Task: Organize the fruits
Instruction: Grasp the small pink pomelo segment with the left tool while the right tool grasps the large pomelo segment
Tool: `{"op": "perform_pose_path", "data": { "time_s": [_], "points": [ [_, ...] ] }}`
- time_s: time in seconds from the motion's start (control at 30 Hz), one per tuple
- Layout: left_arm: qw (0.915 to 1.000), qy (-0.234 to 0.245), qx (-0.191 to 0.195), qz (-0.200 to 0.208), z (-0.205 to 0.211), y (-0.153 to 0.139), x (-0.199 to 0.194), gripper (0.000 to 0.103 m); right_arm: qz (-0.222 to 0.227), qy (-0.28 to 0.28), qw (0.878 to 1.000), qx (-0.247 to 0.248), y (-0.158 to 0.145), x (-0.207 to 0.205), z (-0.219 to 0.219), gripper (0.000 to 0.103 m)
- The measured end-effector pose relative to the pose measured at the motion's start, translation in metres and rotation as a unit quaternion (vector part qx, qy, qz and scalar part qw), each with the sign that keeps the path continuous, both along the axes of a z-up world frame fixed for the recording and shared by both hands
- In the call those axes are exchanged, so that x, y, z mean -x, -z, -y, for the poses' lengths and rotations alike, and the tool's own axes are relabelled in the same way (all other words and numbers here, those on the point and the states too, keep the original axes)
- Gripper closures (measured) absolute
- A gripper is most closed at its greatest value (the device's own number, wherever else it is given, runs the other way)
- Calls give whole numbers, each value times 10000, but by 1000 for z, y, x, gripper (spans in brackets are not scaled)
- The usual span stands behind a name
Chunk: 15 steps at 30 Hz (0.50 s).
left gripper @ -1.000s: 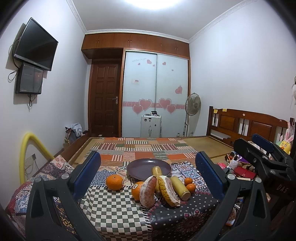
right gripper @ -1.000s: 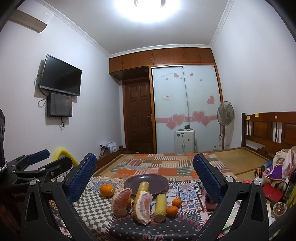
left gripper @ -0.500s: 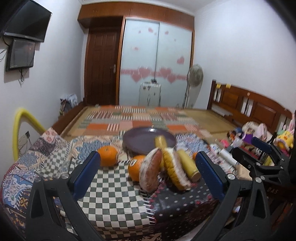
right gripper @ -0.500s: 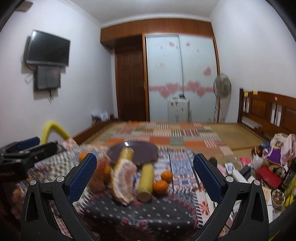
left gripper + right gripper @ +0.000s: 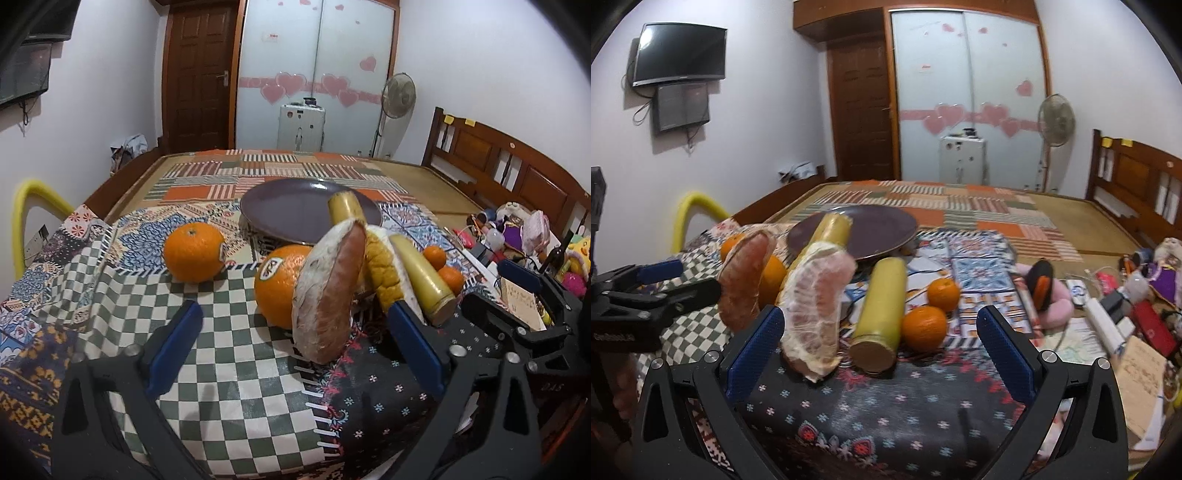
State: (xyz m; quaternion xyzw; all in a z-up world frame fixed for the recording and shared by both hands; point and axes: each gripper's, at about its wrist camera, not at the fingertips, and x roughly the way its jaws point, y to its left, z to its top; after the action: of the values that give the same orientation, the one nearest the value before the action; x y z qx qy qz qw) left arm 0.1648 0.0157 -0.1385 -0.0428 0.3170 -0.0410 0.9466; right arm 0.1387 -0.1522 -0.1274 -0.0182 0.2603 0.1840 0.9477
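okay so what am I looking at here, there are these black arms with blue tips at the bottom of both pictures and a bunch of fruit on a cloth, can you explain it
Those are two handheld grippers, one in each of a person's hands, each carrying a wide-angle camera that looks out along its fingers. One picture comes from the left gripper, the other from the right gripper. Both are open and hold nothing.

On the patchwork cloth lie a purple plate with nothing clearly on it, two large oranges, two small oranges, two peeled pomelo wedges and two yellow-green stalk pieces, perhaps sugarcane. The job is tidying the fruit, and none has been picked up yet.
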Motion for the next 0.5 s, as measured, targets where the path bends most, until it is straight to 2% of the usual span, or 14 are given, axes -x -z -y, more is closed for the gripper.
{"op": "perform_pose_path", "data": {
  "time_s": [0.1,0.13,0.3,0.37,0.5],
  "points": [
    [9998,86,101,-158,-3,6,-5,25,-37,-216,9998,13,2,-5,-11,4],
    [9996,113,152,-191,-5,8,-6,26,-77,-309,9995,16,2,-6,-15,5],
    [9994,213,249,-150,-9,10,-4,29,-272,-638,9976,-27,8,-21,-30,26],
    [9992,268,249,-146,-9,11,-3,29,-424,-751,9963,-65,12,-27,-36,29],
    [9989,369,237,-177,-8,13,-4,39,-551,-879,9946,-63,16,-32,-46,34]
  ]
}}
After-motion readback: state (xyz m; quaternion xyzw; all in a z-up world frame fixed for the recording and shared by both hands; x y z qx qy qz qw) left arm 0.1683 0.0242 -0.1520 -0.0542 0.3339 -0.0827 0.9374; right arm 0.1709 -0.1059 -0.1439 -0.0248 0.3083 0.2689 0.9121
